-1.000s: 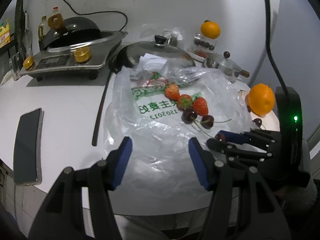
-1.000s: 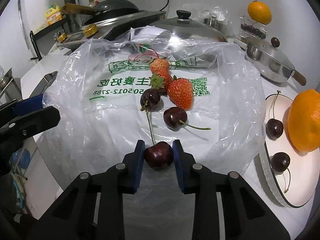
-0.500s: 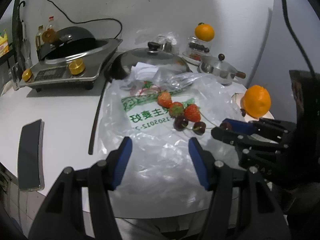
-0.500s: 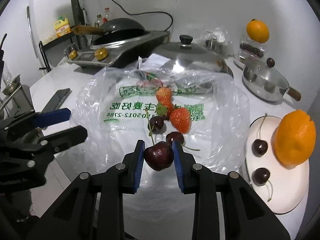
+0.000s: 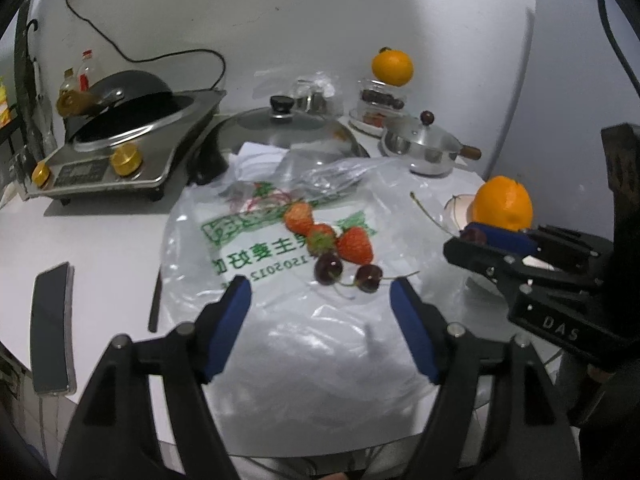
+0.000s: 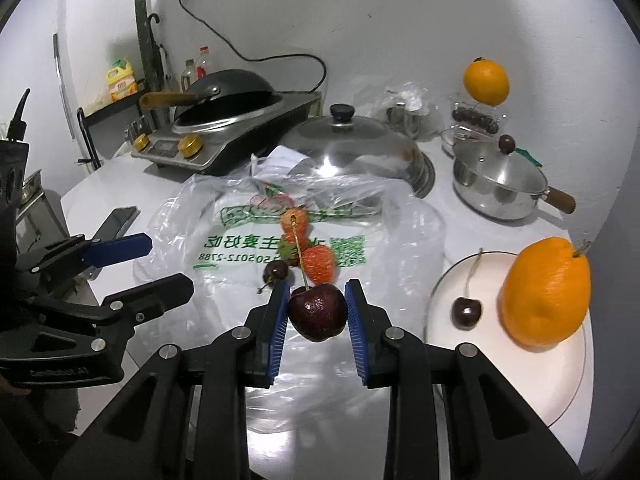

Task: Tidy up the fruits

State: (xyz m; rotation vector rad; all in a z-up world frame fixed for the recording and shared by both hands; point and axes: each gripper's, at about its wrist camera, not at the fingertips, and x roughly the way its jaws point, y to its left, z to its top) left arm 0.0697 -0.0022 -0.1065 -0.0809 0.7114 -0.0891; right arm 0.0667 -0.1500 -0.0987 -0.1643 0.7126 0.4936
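My right gripper (image 6: 317, 309) is shut on a dark cherry (image 6: 318, 312) with its stem up, held in the air above the plastic bag (image 6: 248, 288) and left of the white plate (image 6: 520, 392). The plate holds an orange (image 6: 546, 293) and a cherry (image 6: 466, 312). Three strawberries (image 5: 354, 245) and two cherries (image 5: 329, 269) lie on the bag. My left gripper (image 5: 320, 300) is open and empty above the bag's near part. In the left wrist view the right gripper (image 5: 486, 242) is at the right, by the orange (image 5: 503, 203).
A wok on a cooker (image 5: 120, 140), a large steel lid (image 5: 286, 130), a small steel pot (image 5: 424, 150) and a second orange on a clear box (image 5: 392, 67) stand at the back. A phone (image 5: 52, 326) lies at the left near the table edge.
My right gripper has lifted the cherry off the bag and carried it up and toward the plate. My left gripper has drawn back a little and stayed open.
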